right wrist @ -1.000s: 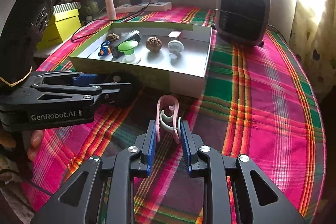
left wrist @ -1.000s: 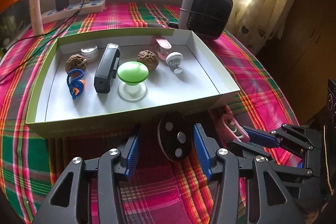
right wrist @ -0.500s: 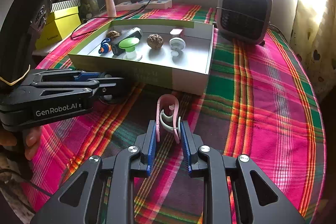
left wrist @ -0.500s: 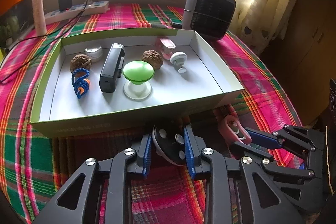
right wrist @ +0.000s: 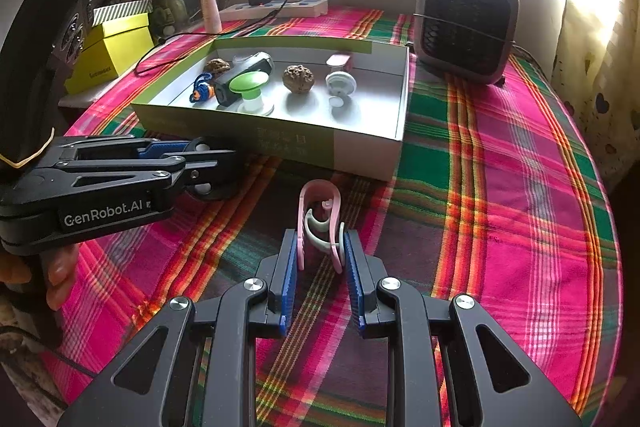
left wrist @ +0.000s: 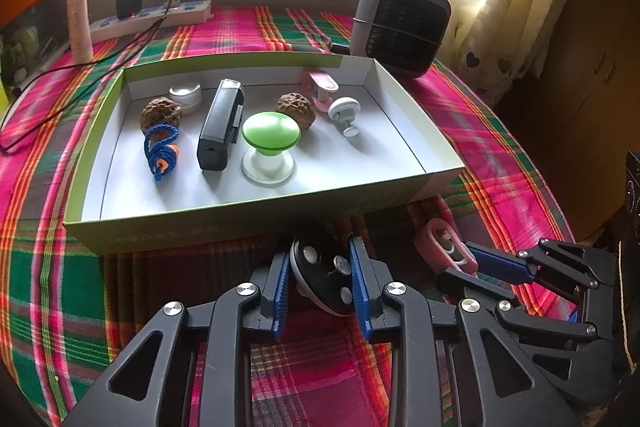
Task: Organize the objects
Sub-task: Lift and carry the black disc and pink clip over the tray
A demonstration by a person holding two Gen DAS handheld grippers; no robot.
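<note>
At the bottom centre of the left wrist view, the left gripper point(left wrist: 320, 277) has its jaws clamped on a round black disc with pale studs point(left wrist: 326, 277), just in front of the shallow green-sided cardboard box with a white floor point(left wrist: 240, 219). In the right wrist view the right gripper point(right wrist: 320, 269) pinches a pink and white plastic clip point(right wrist: 320, 223) between narrow jaws, low over the plaid-covered counter point(right wrist: 500, 187). Inside the box sit a green mushroom-shaped knob point(left wrist: 270, 141), a black rectangular device point(left wrist: 220, 125) and two brown walnuts point(left wrist: 295, 109)
</note>
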